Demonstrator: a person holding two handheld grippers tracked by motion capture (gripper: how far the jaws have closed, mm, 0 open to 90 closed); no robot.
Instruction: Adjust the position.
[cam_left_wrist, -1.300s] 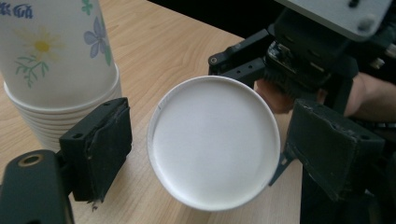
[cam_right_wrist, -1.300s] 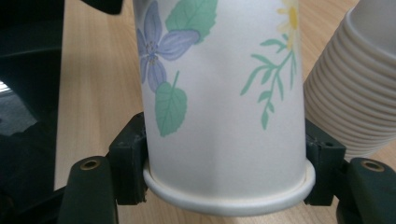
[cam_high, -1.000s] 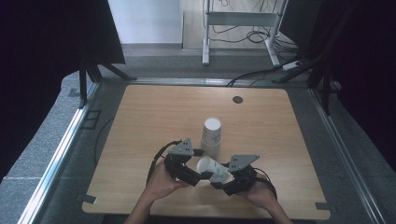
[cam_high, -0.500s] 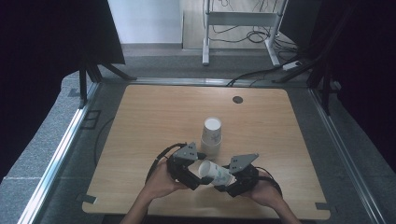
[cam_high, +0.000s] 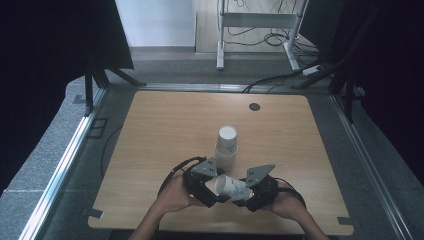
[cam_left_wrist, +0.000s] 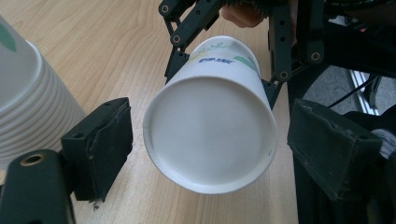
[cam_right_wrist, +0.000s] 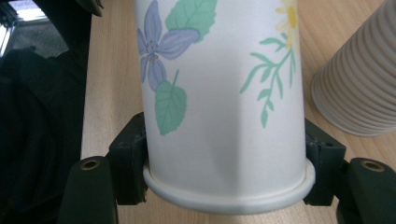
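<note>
Paper cup (cam_right_wrist: 224, 102), white with printed leaves and flowers, lies level above the desk (cam_high: 165, 125), clamped near its rim by the right gripper (cam_right_wrist: 226, 175), one jaw on each side. Cup's base points into the left gripper (cam_left_wrist: 208, 154); those jaws stand apart on either side of the base, not pressing it. Stack of cups (cam_high: 226, 146) stands just beyond both grippers, clear of the held cup.

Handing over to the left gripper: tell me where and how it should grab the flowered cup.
Grip the paper cup just behind its closed base, coming end-on with one pad on each side. The right gripper holds the rim end, so the base end is free, between the left gripper pads.
</note>
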